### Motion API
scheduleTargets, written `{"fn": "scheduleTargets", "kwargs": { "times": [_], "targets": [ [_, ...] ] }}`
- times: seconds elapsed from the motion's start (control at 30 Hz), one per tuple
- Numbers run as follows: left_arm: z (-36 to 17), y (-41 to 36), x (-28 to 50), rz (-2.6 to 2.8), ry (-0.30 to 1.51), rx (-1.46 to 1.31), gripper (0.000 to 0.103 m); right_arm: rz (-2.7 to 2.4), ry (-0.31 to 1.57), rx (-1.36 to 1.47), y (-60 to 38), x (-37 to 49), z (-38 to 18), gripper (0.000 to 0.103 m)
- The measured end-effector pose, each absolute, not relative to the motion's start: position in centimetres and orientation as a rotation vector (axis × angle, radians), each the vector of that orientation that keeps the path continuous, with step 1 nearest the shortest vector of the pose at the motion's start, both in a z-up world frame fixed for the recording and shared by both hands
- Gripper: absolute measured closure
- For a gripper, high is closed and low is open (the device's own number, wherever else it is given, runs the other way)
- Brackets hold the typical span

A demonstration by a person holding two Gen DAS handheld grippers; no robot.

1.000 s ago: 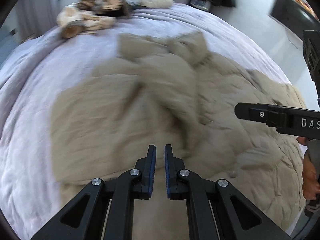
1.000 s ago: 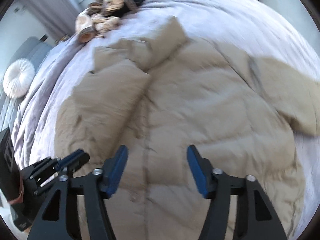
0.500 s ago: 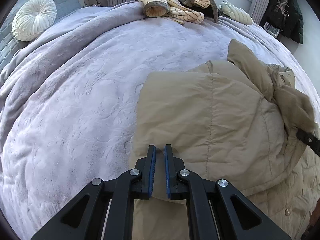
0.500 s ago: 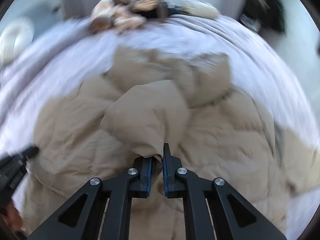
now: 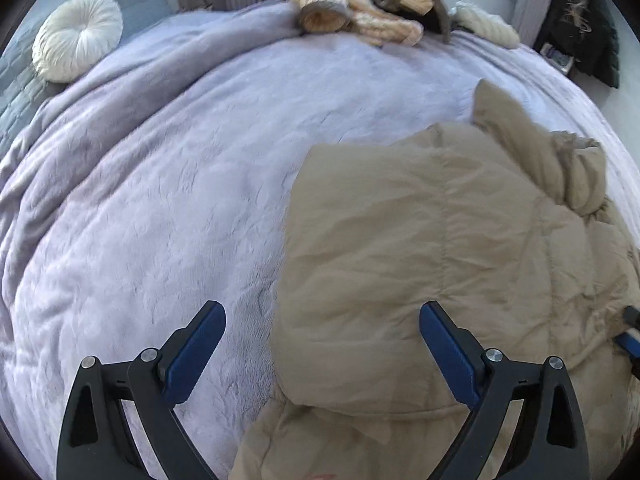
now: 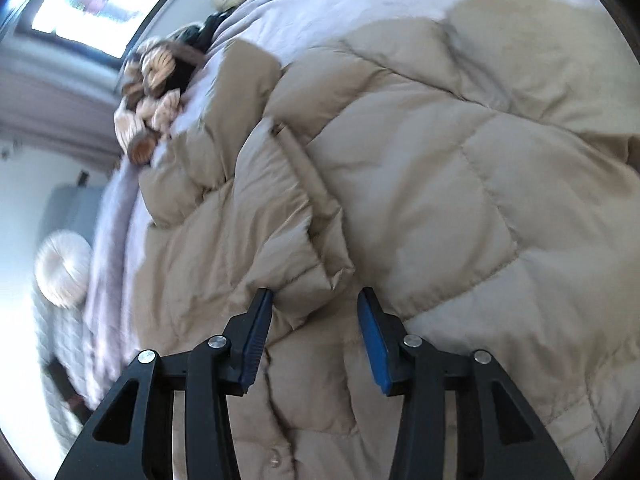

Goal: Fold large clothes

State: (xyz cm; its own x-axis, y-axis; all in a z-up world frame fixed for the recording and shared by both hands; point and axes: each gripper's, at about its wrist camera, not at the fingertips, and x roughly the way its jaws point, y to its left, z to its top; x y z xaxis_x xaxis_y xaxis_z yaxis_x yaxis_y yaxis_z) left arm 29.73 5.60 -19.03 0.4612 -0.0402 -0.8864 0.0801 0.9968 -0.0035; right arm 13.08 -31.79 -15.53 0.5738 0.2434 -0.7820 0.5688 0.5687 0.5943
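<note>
A large beige puffer jacket (image 5: 440,240) lies spread on the lilac bed cover (image 5: 160,200). One sleeve is folded across its body, seen in the right wrist view (image 6: 280,220). My left gripper (image 5: 322,344) is wide open and empty, just above the jacket's left edge. My right gripper (image 6: 314,326) is open, with the cuff of the folded sleeve (image 6: 304,280) lying between its fingers. The tip of the right gripper shows at the right edge of the left wrist view (image 5: 630,328).
A heap of striped clothes (image 5: 360,4) lies at the far side of the bed. A round white cushion (image 5: 76,36) sits at the far left on a grey headboard. A dark coat (image 5: 588,20) hangs at the right wall.
Both grippers were shut half a second ago and have opened. The right one has let go of the sleeve cuff. The sleeve now rests folded on the jacket's body.
</note>
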Motion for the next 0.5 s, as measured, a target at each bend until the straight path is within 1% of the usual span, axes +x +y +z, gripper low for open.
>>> {"fn": "scheduleTargets", "kwargs": {
  "times": [0.03,0.1,0.13,0.23,0.3,0.33,0.37,0.43,0.47,0.5],
  "targets": [
    [-19.6,5.7,29.9,-0.066,1.107,0.033,0.006,-0.225,0.967,0.991,-32.0,13.4,-15.5,0.055],
    [-20.4,5.7,30.1,-0.06,1.129,0.023,0.006,-0.225,0.972,0.96,-32.0,13.9,-15.2,0.084],
    [-20.7,5.7,30.1,-0.058,1.138,0.018,0.006,-0.25,0.993,0.925,-31.9,13.9,-15.1,0.093],
    [-21.5,5.3,30.4,-0.049,1.152,0.029,0.005,-0.306,1.051,0.911,-31.8,13.6,-16.5,0.093],
    [-21.6,5.0,30.4,-0.044,1.157,0.041,0.005,-0.319,1.062,0.92,-31.7,13.0,-17.0,0.096],
    [-21.4,4.9,30.4,-0.043,1.16,0.039,0.005,-0.326,1.067,0.91,-31.7,12.8,-16.9,0.099],
    [-21.2,5.0,30.4,-0.044,1.162,0.035,0.005,-0.33,1.072,0.895,-31.6,12.6,-16.6,0.099],
    [-20.6,4.9,30.2,-0.044,1.163,0.028,0.006,-0.319,1.073,0.886,-31.7,12.2,-16.0,0.099],
    [-20.2,4.8,30.1,-0.041,1.157,0.036,0.006,-0.293,1.064,0.887,-31.8,11.8,-15.5,0.093],
    [-19.7,4.6,29.9,-0.047,1.151,0.043,0.006,-0.273,1.061,0.885,-31.9,11.4,-15.1,0.093]
  ]
}}
